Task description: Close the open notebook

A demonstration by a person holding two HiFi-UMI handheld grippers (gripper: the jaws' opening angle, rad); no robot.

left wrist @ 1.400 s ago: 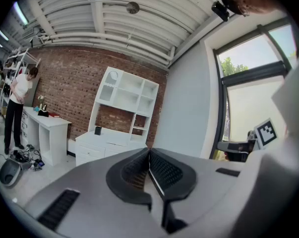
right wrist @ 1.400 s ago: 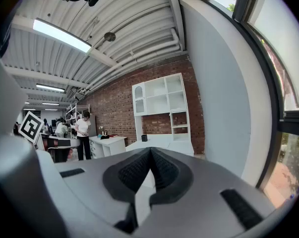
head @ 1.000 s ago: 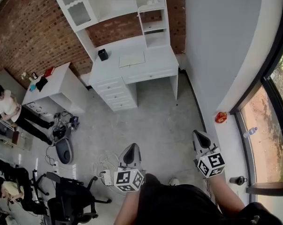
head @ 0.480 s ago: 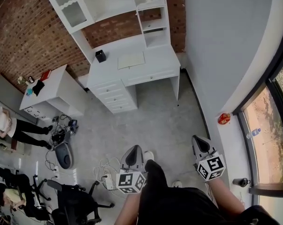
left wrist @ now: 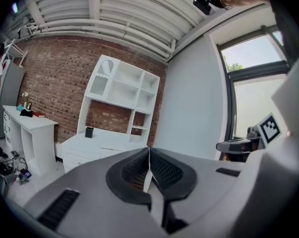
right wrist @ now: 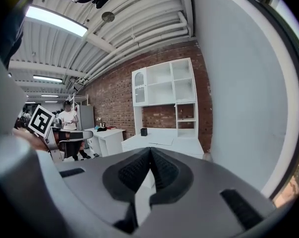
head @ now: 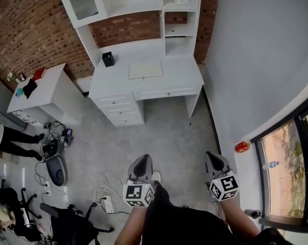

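Observation:
An open notebook (head: 145, 69) lies flat on the white desk (head: 184, 78) against the brick wall, far ahead of me. It shows as a pale sheet (right wrist: 160, 141) on the desk (right wrist: 186, 144) in the right gripper view, and the same desk (left wrist: 105, 142) appears in the left gripper view. My left gripper (head: 142, 163) and right gripper (head: 213, 160) hang low over the floor, well short of the desk. Both are shut with nothing between the jaws: left gripper (left wrist: 149, 150), right gripper (right wrist: 150, 150).
A small black box (head: 108, 59) stands on the desk left of the notebook. A hutch with shelves (head: 176, 14) rises behind. A second white desk (head: 41, 93) is at the left, with cables (head: 54, 147) and chairs (head: 67, 221) on the floor. A person (head: 10, 137) stands far left.
I have walked toward the desk, which is now nearer and more centred in the head view. Both grippers travelled forward with me and stayed shut.

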